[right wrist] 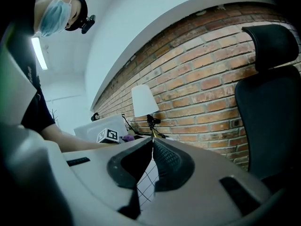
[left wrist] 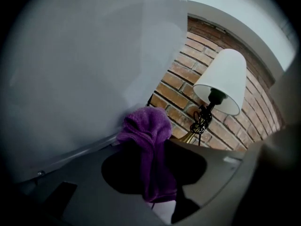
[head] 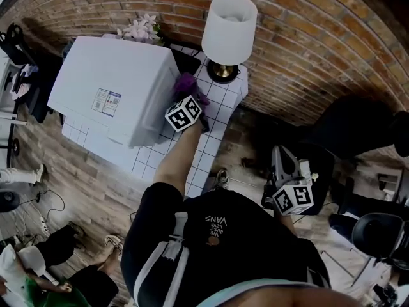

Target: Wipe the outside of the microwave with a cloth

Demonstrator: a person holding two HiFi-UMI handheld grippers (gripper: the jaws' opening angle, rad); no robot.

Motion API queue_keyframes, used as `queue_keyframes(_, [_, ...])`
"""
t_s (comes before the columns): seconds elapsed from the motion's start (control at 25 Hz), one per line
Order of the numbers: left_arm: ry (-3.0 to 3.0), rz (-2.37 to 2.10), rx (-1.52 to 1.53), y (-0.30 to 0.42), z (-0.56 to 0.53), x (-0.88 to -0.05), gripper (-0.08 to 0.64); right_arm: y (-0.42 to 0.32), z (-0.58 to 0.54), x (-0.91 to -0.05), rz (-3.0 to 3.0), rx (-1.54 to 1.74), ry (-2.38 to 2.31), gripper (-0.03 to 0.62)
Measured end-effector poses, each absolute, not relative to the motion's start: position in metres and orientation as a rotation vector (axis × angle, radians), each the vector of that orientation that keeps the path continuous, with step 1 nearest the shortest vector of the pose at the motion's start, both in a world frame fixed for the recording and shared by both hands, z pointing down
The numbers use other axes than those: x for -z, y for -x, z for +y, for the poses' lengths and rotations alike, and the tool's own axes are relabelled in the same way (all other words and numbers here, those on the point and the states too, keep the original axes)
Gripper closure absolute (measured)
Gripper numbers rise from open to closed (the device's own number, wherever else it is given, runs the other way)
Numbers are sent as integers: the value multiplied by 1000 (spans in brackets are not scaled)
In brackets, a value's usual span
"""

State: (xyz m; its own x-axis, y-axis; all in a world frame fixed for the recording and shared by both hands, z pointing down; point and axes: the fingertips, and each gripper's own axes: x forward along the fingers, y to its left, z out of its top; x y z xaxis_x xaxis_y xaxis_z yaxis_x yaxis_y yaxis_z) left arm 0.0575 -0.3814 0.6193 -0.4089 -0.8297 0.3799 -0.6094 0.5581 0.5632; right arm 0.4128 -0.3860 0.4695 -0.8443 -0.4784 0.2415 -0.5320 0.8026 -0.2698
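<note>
The white microwave [head: 112, 88] stands on a white tiled table [head: 211, 117]. My left gripper [head: 192, 99] is at the microwave's right side, shut on a purple cloth [head: 187, 83]. In the left gripper view the cloth [left wrist: 143, 124] bunches out past the jaws of the left gripper [left wrist: 150, 147] and presses on the microwave's white wall [left wrist: 94, 69]. My right gripper [head: 280, 153] hangs off to the right over the floor, far from the table. Its jaws are shut with nothing between them [right wrist: 151, 139].
A lamp with a white shade [head: 229, 21] stands on the table's back corner, close behind the cloth. Pink flowers [head: 139, 29] sit behind the microwave. A brick wall [head: 307, 43] runs along the back. Black office chairs [head: 358, 133] stand at the right. A masked person [right wrist: 51, 13] shows in the right gripper view.
</note>
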Motion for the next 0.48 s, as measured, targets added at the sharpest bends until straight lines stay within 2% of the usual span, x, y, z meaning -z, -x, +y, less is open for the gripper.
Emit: queue_keyframes(0.48, [-1315,-2128,351,-82,-369,-600,419,-388,-376,-462,-2869,-486,-686,589])
